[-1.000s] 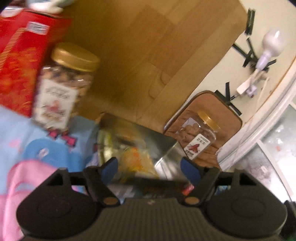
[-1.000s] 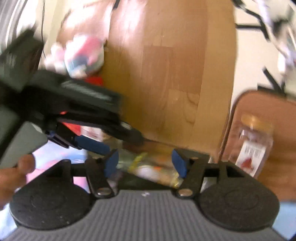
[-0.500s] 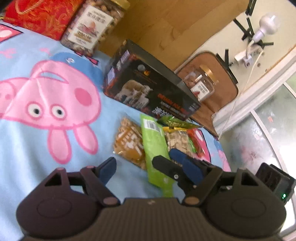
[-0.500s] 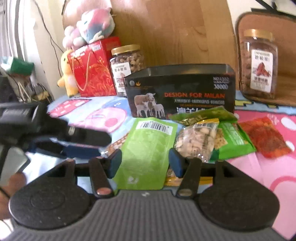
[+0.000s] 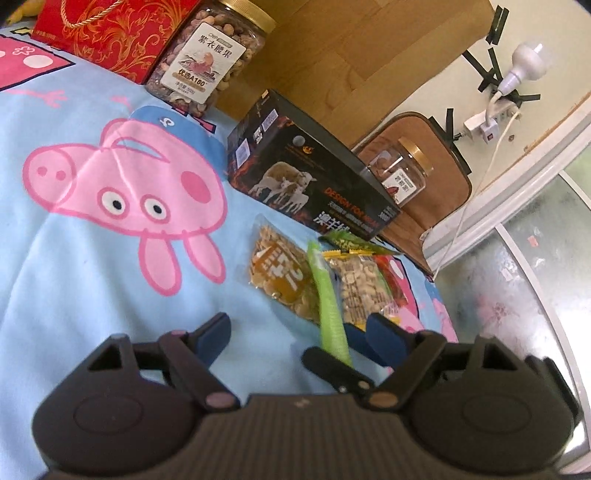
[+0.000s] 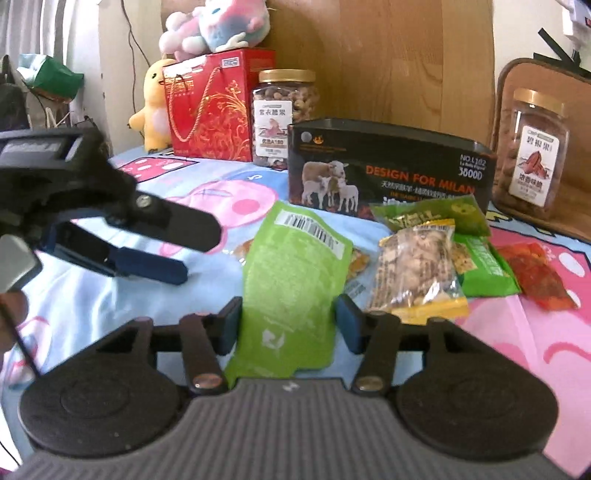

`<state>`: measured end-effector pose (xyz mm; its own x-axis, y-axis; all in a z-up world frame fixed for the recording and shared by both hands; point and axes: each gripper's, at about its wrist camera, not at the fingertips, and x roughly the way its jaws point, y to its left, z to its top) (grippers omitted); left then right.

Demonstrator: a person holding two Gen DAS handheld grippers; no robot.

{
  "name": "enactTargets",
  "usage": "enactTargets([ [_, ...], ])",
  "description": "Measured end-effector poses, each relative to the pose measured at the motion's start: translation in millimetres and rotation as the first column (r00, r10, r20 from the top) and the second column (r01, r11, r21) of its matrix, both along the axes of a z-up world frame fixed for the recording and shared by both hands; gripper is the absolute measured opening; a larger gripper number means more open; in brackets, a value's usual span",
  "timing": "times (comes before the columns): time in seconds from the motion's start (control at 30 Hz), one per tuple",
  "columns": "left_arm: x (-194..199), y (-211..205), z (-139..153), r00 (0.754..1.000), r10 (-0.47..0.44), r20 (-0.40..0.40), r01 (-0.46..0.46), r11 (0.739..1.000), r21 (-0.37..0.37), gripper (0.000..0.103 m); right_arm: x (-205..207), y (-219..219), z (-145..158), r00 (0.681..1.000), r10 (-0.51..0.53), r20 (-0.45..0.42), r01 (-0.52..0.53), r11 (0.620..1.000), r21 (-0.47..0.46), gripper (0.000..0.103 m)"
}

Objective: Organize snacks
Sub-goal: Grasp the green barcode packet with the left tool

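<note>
Several snack packets lie in a pile on the cartoon-pig cloth [image 5: 92, 258] in front of a black open box [image 6: 391, 166]. My right gripper [image 6: 288, 325] has its fingers on both sides of a light green packet [image 6: 295, 280], which stands tilted up from the cloth; it shows edge-on in the left wrist view [image 5: 328, 306]. Beside it lie a clear nut packet [image 6: 417, 273], a dark green packet [image 6: 480, 266], a red packet [image 6: 535, 277] and an orange packet [image 5: 277, 273]. My left gripper [image 5: 295, 328] is open and empty, just left of the pile.
A nut jar [image 6: 284, 118] with a gold lid and a red gift bag [image 6: 210, 107] stand at the back left. A second jar [image 6: 532, 155] stands on a brown pad at the back right. Plush toys [image 6: 214, 26] sit behind. A wooden board stands behind the box.
Both grippers have come down from the box to the cloth. The right gripper has closed in around the light green packet, which now stands tilted up between its fingers.
</note>
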<state>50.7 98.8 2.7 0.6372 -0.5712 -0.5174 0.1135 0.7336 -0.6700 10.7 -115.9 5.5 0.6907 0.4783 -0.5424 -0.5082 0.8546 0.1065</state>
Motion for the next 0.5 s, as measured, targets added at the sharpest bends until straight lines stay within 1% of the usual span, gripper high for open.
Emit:
enactTargets([
  [0.03, -0.8, 0.5, -0.1, 1.000, -0.001, -0.004, 0.001, 1.000, -0.003, 0.083, -5.8, -0.3, 1.3, 1.000, 0.004, 0.021, -0.004, 1.000, -0.001, 0.042],
  [0.07, -1.5, 0.9, 0.0, 1.000, -0.003, -0.007, 0.003, 1.000, -0.007, 0.084, -11.2, 0.1, 3.7, 0.999, 0.005, 0.036, -0.005, 1.000, 0.000, 0.038],
  [0.2, -5.9, 2.7, -0.7, 1.000, -0.008, -0.018, 0.008, 1.000, -0.025, 0.087, -17.3, -2.2, 6.6, 1.000, -0.007, 0.026, 0.006, 0.999, 0.033, 0.035],
  [0.3, -7.8, 4.3, -1.0, 0.999, -0.014, -0.031, 0.013, 0.999, -0.040, 0.087, -9.6, -14.2, 12.5, 0.998, -0.024, -0.051, 0.032, 0.987, 0.159, 0.032],
  [0.37, -8.8, 5.2, -1.0, 0.999, -0.018, -0.042, 0.015, 0.998, -0.058, 0.090, -6.0, -22.8, 15.3, 0.995, -0.027, -0.096, 0.050, 0.970, 0.240, 0.030],
  [0.43, -9.0, 3.5, 0.5, 0.999, -0.026, -0.048, 0.022, 0.997, -0.075, 0.092, -7.8, -23.4, 16.2, 0.992, -0.016, -0.121, 0.049, 0.961, 0.273, 0.029],
  [0.5, -9.0, -1.1, 2.6, 0.998, -0.043, -0.047, 0.039, 0.996, -0.078, 0.094, -15.0, -17.9, 15.8, 0.992, 0.008, -0.124, 0.027, 0.960, 0.277, 0.029],
])
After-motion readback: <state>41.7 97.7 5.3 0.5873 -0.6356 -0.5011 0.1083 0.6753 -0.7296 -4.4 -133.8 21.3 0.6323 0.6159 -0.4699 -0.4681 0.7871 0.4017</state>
